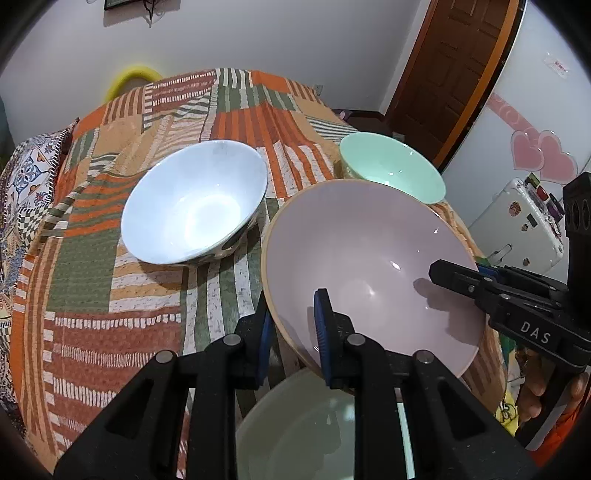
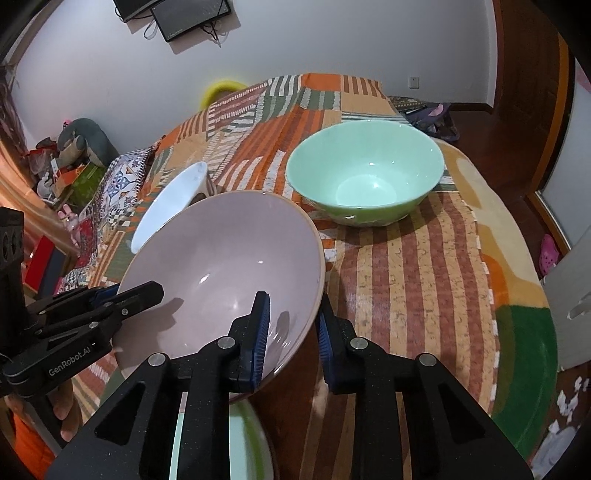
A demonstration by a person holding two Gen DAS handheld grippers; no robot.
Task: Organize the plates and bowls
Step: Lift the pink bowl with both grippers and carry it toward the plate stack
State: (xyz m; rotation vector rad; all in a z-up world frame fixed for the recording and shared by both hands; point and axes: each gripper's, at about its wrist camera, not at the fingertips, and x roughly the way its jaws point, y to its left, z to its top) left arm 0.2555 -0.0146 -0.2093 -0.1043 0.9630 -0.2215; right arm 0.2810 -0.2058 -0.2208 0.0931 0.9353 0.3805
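Note:
A large pink bowl (image 1: 365, 254) (image 2: 221, 266) is tilted above the patterned table. My left gripper (image 1: 293, 332) straddles its near-left rim, one pad inside, one outside. My right gripper (image 2: 291, 332) straddles its right rim the same way, and it also shows in the left wrist view (image 1: 458, 273). The left gripper also shows in the right wrist view (image 2: 140, 291). A pale bowl or plate (image 1: 317, 428) (image 2: 251, 443) lies under the pink bowl at the near edge. A white bowl (image 1: 195, 203) (image 2: 166, 199) stands at the left. A mint green bowl (image 1: 395, 166) (image 2: 365, 173) stands at the back right.
The table has an orange, green and cream patchwork cloth (image 1: 110, 295) (image 2: 406, 277). A wooden door (image 1: 450, 66) and a white fridge (image 1: 524, 221) stand to the right. A wall with a screen (image 2: 184, 14) is behind the table.

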